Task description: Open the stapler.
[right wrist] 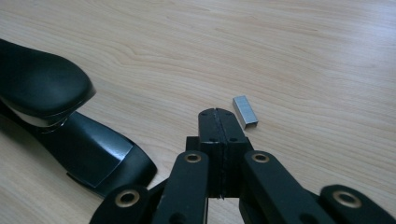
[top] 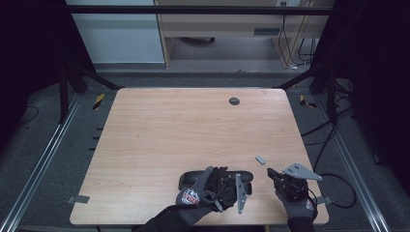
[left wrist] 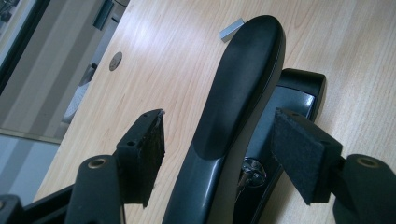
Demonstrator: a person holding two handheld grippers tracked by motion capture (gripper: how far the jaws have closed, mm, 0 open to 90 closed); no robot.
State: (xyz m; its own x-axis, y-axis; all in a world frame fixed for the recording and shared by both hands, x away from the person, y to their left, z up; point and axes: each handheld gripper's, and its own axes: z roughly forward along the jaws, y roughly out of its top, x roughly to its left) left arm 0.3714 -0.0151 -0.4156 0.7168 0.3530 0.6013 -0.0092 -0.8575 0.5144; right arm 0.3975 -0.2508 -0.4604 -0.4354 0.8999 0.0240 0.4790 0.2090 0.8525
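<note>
Left tool point(left wrist: 219, 154) stood wide open, its two padded jaws straddling the black stapler point(left wrist: 238, 88) without touching it; the stapler's long top arm ran up between the pads, and its base showed beneath on the right. Seen from above, that tool point(top: 223, 182) lay over the stapler point(top: 191, 177) near the front edge of the wooden surface point(top: 193, 125), held by a gloved hand point(top: 196, 197). Right tool point(right wrist: 222, 122) had its jaws pressed fully together with nothing between them. Just beyond and slightly to one side of its tips lay a small grey strip of staples point(right wrist: 245, 111), flat on the wood and apart from the jaws. From the high view the strip point(top: 260, 159) sat just beyond the right tool point(top: 270, 172) and near the stapler's end. In the right gripper view the stapler's front end point(right wrist: 56, 116) lay to the left, its top arm raised off the base.
</note>
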